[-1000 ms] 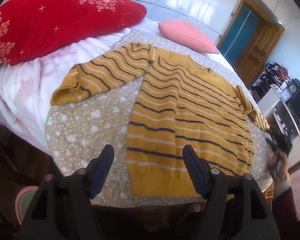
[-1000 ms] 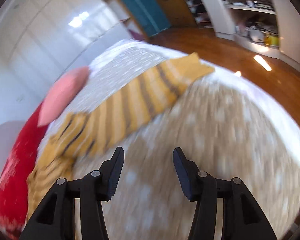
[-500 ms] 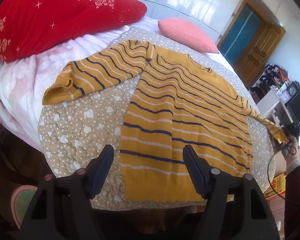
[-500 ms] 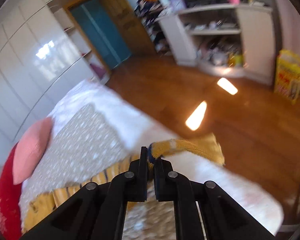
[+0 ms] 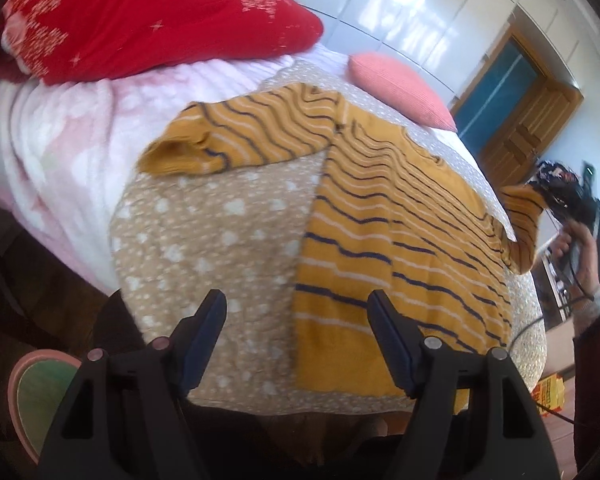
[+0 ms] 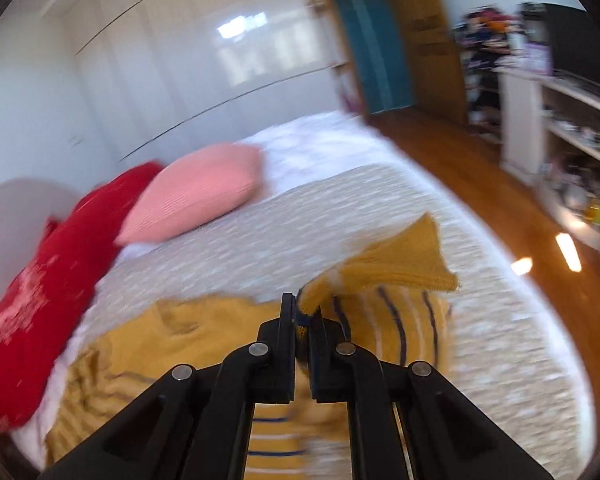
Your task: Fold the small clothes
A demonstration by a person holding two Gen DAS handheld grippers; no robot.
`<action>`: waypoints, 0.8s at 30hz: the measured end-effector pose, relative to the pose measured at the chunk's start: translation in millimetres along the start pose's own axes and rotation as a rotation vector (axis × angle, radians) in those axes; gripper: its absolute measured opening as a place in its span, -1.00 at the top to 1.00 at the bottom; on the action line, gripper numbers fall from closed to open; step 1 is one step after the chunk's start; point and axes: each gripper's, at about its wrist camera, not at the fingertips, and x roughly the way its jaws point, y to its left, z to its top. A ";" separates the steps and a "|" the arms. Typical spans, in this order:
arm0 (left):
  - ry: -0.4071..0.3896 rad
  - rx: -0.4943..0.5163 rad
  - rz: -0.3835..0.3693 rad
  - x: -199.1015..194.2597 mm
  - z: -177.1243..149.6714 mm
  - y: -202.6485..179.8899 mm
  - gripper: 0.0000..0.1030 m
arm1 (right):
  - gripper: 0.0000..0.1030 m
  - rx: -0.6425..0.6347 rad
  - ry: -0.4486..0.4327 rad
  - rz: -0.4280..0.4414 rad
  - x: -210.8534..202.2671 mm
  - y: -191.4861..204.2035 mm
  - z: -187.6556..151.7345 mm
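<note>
The yellow striped sweater [image 5: 400, 240] lies flat on the dotted beige bedspread [image 5: 204, 240], hem at the near edge of the bed, neckline towards the pink cushion [image 5: 396, 88] at the far side. The right gripper [image 6: 302, 316] has its jaws pressed together on the cuff of the right sleeve [image 6: 396, 268], and that sleeve is up off the bedspread near the bed's right edge. The left gripper [image 5: 296, 340] hangs over the near edge with its jaws spread wide, holding nothing, the hem just beyond it.

This looks like the first sleeve fold, early in the job. To do it well, I'd carry the cuff across the body in a low arc, keep the sleeve taut so it doesn't twist, and lay it straight along the stripes. The left sleeve [image 5: 236, 140] waits out flat towards the red pillow [image 5: 148, 16]. The free gripper could pin the hem so the body doesn't drag.
</note>
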 end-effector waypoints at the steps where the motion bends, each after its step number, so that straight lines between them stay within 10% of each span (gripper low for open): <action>1: -0.003 -0.008 0.004 -1.0 -0.9 5.7 -0.40 | 0.90 -0.020 0.027 0.033 14.0 21.7 -6.8; 11: -0.039 -0.136 0.021 -19.1 -11.9 72.9 -0.40 | 0.87 -0.173 0.318 0.199 149.2 189.6 -104.1; 16: -0.041 -0.176 0.020 -21.7 -17.7 92.0 -0.41 | 0.41 -0.230 0.382 0.212 162.1 214.8 -132.0; 24: -0.051 -0.212 0.041 -24.1 -19.1 105.7 -0.41 | 0.35 -0.371 0.403 0.338 134.2 259.4 -140.3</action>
